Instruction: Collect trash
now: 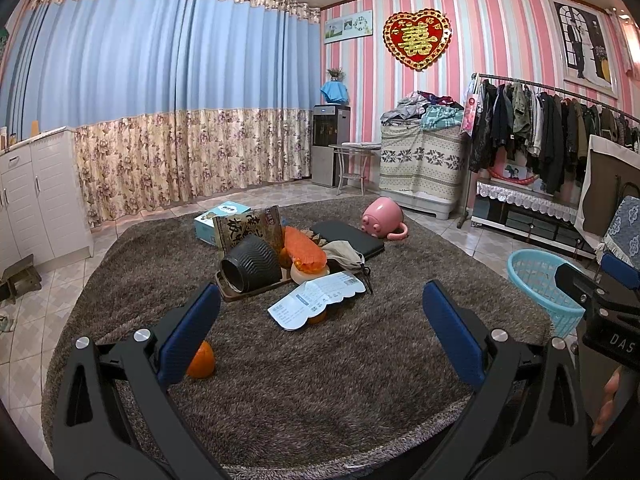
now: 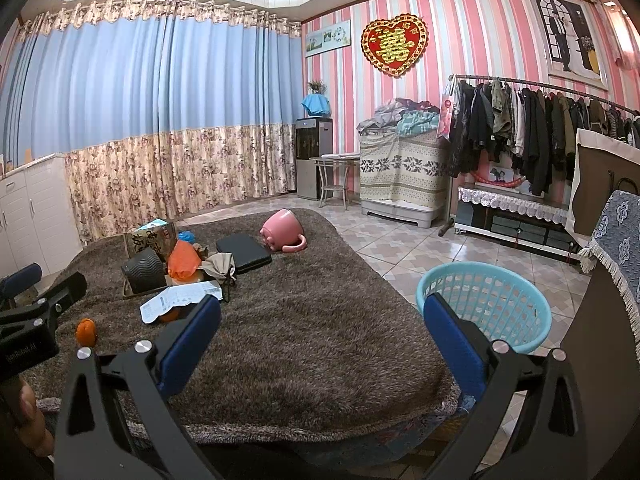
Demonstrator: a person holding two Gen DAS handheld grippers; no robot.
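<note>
Left wrist view: left gripper (image 1: pixel 320 320) level over brown carpet (image 1: pixel 320 380), jaws apart, empty.
Right wrist view: right gripper (image 2: pixel 322 330) beside blue basket (image 2: pixel 486 304), jaws apart, empty.

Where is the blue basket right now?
The blue basket sits on the tiled floor just off the right edge of the brown rug, right beyond the right tongs; in the left wrist view it's far right.

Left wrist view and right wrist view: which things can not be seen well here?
- White paper sheet: print too small, both views.
- Orange thing beneath it: mostly covered by the sheet.
- Blue box: partly behind the brown printed bag.
- Blue basket: inside partly blocked by the right gripper.
</note>
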